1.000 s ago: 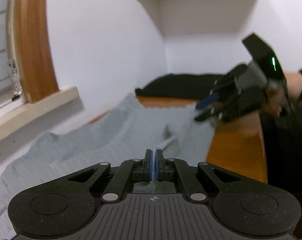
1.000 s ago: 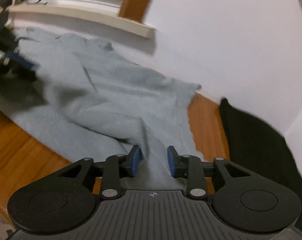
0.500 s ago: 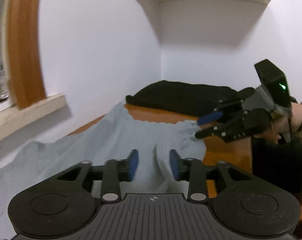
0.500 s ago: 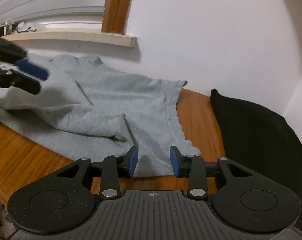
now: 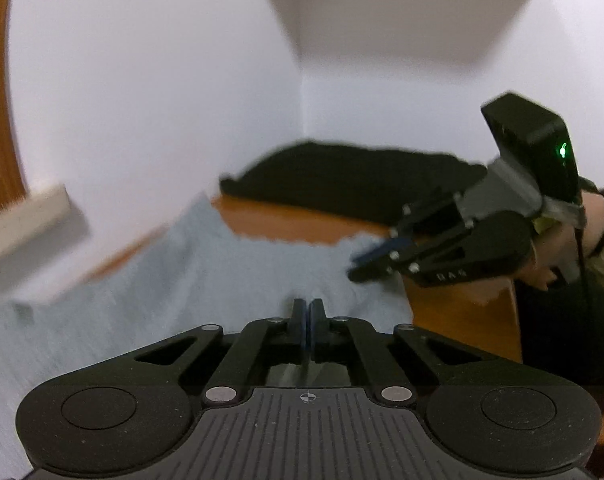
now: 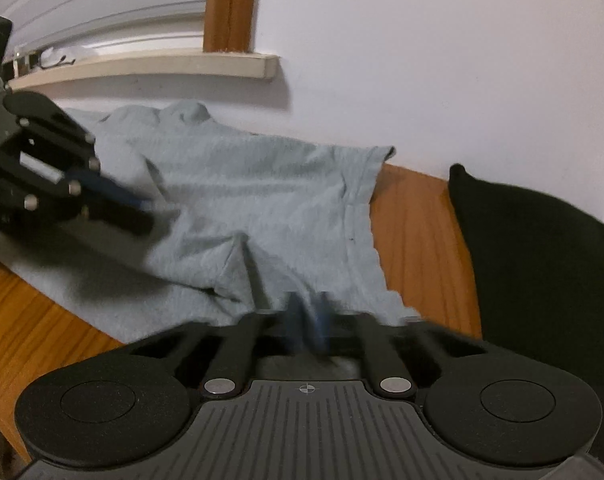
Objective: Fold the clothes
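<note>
A light grey garment (image 5: 222,280) lies spread and wrinkled on the wooden table (image 5: 462,312), running back to the wall (image 6: 270,192). My left gripper (image 5: 308,308) has its jaws closing down to shut, pinching a raised fold of the grey cloth; in the right wrist view it (image 6: 142,216) reaches in from the left over the garment. My right gripper (image 6: 308,316), blurred, is closing its pads together on the near hem of the same garment; in the left wrist view its tips (image 5: 360,268) meet the cloth's right edge.
A black garment (image 6: 534,260) lies heaped in the corner at the table's far right end (image 5: 342,180). A pale window sill (image 6: 162,64) juts from the wall above the grey cloth. A person's hand (image 5: 562,248) holds the right gripper. Bare wood (image 6: 30,320) shows near the front edge.
Both grippers stood open over the grey cloth half a second ago and have now closed on it. The left gripper has shifted right, toward the corner; the right one moved slightly.
</note>
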`<control>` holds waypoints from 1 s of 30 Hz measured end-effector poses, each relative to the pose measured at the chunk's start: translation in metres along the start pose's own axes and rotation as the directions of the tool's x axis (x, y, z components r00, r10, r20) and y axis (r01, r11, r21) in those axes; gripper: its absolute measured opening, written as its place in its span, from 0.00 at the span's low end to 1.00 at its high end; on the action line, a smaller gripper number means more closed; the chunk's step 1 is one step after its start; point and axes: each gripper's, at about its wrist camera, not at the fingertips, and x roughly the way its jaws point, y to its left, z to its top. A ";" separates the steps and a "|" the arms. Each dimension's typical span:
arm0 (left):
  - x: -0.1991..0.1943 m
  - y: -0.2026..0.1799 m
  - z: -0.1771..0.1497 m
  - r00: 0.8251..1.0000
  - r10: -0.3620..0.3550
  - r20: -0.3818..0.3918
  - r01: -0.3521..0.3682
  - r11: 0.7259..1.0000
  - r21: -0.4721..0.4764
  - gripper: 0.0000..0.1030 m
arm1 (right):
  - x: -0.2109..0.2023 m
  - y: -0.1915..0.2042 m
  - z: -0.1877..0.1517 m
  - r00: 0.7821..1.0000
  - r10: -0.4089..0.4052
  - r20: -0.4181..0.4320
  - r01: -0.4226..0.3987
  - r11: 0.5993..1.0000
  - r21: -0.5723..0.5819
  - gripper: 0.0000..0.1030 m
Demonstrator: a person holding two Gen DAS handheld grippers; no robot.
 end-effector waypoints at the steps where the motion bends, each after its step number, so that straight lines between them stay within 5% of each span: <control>1: -0.003 -0.004 0.001 1.000 0.010 0.018 -0.010 1.000 0.017 0.01 | -0.007 -0.002 -0.002 0.999 -0.032 0.042 0.032 0.999 0.009 0.03; 5: -0.011 -0.019 0.003 0.998 0.013 0.063 -0.017 0.998 0.065 0.01 | -0.034 -0.011 -0.015 0.980 -0.120 0.156 0.108 0.991 0.084 0.03; 9: -0.005 -0.039 -0.006 0.998 0.048 0.046 -0.055 0.986 0.157 0.01 | -0.033 -0.005 -0.035 0.981 -0.183 0.059 0.179 0.981 0.072 0.15; 20: 0.004 -0.053 -0.028 1.000 0.009 -0.025 -0.005 0.989 0.147 0.01 | -0.056 -0.006 -0.024 0.978 -0.156 0.141 0.133 0.977 0.164 0.25; 26: -0.010 -0.054 -0.030 0.999 0.000 -0.032 0.004 0.994 0.107 0.08 | -0.023 0.023 -0.008 0.993 -0.071 0.092 0.058 0.989 0.134 0.32; 30: -0.042 -0.040 -0.034 0.999 0.029 -0.015 -0.028 0.997 0.069 0.15 | -0.009 0.033 -0.012 0.989 -0.142 0.036 0.139 0.987 0.078 0.32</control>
